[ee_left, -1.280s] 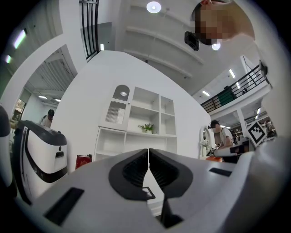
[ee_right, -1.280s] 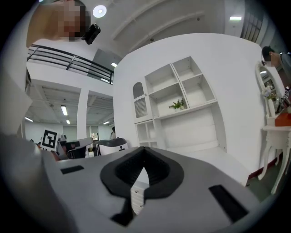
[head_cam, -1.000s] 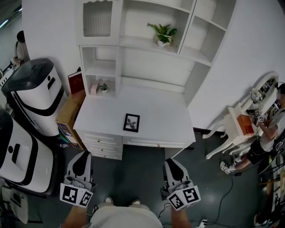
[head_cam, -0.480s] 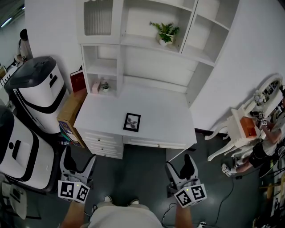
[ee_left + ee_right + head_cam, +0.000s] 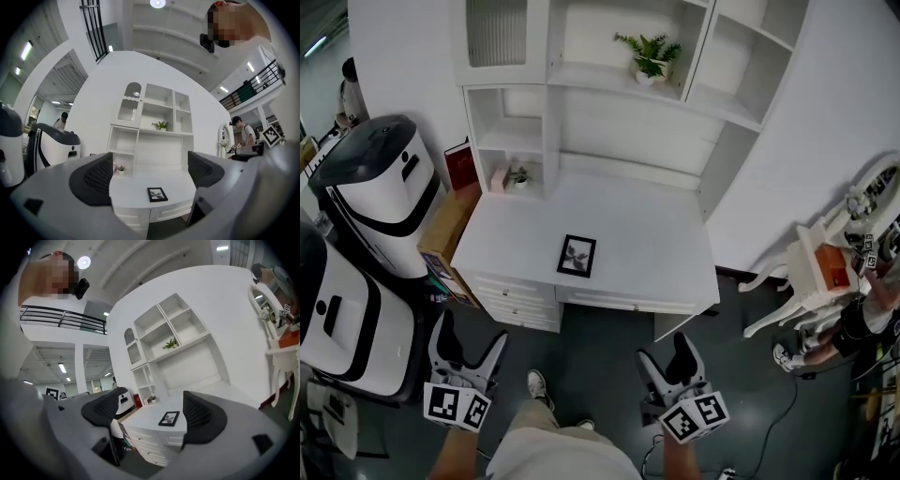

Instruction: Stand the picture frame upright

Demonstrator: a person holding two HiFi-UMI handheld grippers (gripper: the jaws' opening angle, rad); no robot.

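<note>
The picture frame (image 5: 577,256), black-edged with a pale print, lies flat near the front of the white desk (image 5: 647,244). It also shows small and far off in the left gripper view (image 5: 157,194) and the right gripper view (image 5: 169,418). My left gripper (image 5: 471,337) hangs over the dark floor short of the desk's left front. Its jaws have just been opening and now stand wide with nothing between them (image 5: 149,171). My right gripper (image 5: 666,354) is level with it on the right. It too has just opened and is empty (image 5: 152,412).
A white hutch with shelves rises behind the desk, with a potted plant (image 5: 649,58) on one shelf. Two white-and-black machines (image 5: 380,187) and a cardboard box (image 5: 450,230) crowd the left. A white vanity table (image 5: 811,272) and a person (image 5: 862,323) are at the right.
Both grippers went from shut to wide open. Both hands have sunk a little and my left foot has stepped forward toward the desk.
</note>
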